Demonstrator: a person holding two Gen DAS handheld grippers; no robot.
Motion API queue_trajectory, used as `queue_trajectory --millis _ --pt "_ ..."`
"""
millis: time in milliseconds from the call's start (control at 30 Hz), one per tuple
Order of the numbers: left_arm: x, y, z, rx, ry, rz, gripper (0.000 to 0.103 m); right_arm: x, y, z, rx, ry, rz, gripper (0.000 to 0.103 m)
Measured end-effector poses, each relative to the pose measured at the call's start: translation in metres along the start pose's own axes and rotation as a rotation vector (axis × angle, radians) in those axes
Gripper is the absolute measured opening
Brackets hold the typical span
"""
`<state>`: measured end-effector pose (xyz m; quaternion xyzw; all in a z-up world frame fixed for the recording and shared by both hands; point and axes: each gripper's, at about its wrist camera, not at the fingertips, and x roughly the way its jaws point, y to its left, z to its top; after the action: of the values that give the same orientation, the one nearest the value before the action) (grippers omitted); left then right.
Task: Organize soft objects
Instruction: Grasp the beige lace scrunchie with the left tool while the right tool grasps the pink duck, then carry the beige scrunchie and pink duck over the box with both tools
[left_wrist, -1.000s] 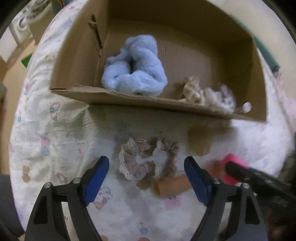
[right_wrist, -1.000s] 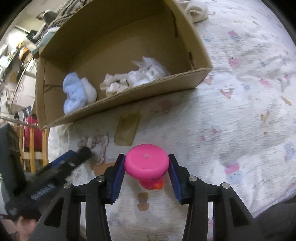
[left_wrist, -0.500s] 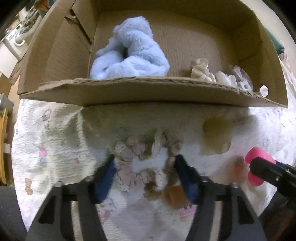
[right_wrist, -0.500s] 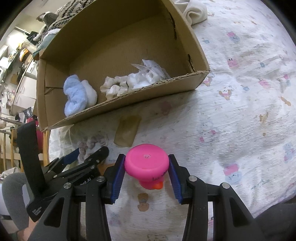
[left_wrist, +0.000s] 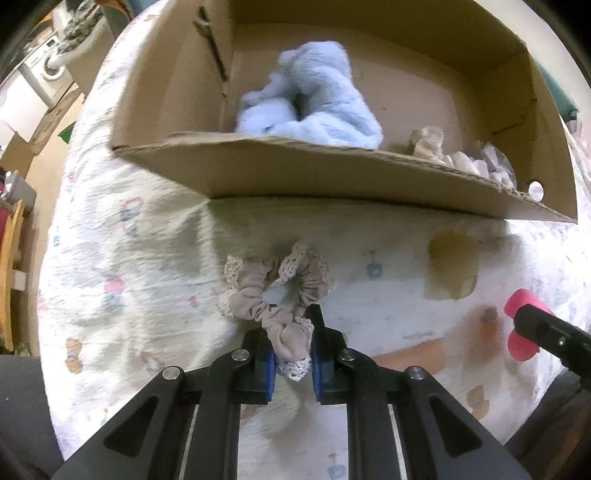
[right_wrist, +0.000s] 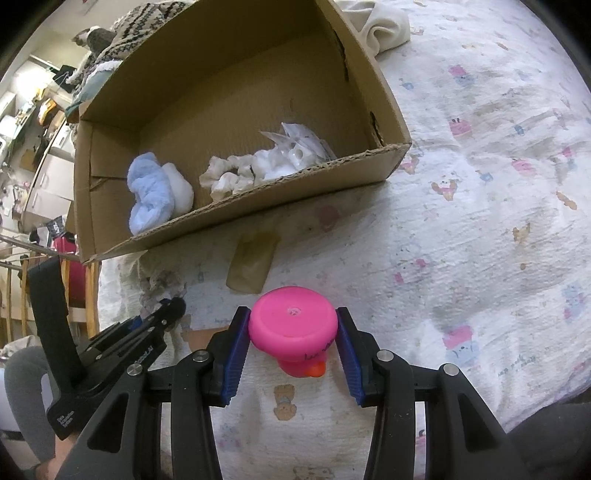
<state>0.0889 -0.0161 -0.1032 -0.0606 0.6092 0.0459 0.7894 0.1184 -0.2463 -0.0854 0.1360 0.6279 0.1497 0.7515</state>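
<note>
A beige lace-trimmed scrunchie lies on the patterned quilt in front of the cardboard box. My left gripper points down and its jaws are closing, the blue pads pinching the scrunchie's near end. My right gripper is shut on a pink rubber toy with an orange tip, just above the quilt. In the left wrist view that pink toy shows at the right edge. Inside the box lie a fluffy blue item and pale scrunchies.
A tan flat piece lies between the box and the pink toy. An orange-brown strip rests on the quilt to the right of my left gripper. A cream cloth lies beyond the box. The quilt's edge drops off at the left by a wooden chair.
My left gripper came down over the scrunchie and its jaws went from wide apart to pinching the near end. The right gripper and pink toy stayed put.
</note>
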Motion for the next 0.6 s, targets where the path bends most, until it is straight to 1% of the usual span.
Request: queue_trajectory --millis 133,200,333,400,433,600 --pt "-0.010 0.021 -0.005 -0.034 -0.016 -0.005 0.013 -0.002 0.000 0.000 -0.002 -0.007 0.000 0.048" --pt "-0.024 0.030 -0.011 -0.049 -0.028 -0.012 0.013 -0.004 0.000 0.000 -0.001 -0.014 0.001 0.048" --pt "-0.050 0.037 -0.019 -0.055 -0.080 -0.008 0.013 -0.007 0.000 0.000 0.003 -0.023 0.008 0.048" --pt "-0.063 0.042 -0.022 -0.060 -0.097 -0.031 0.013 -0.007 0.002 0.000 -0.001 -0.028 0.007 0.048" --pt "-0.069 0.039 -0.026 -0.056 -0.111 -0.034 0.013 -0.009 0.003 -0.001 -0.003 -0.032 0.007 0.048" --pt "-0.105 0.047 -0.033 -0.052 -0.179 -0.066 0.013 -0.016 0.005 -0.003 -0.004 -0.051 0.022 0.048"
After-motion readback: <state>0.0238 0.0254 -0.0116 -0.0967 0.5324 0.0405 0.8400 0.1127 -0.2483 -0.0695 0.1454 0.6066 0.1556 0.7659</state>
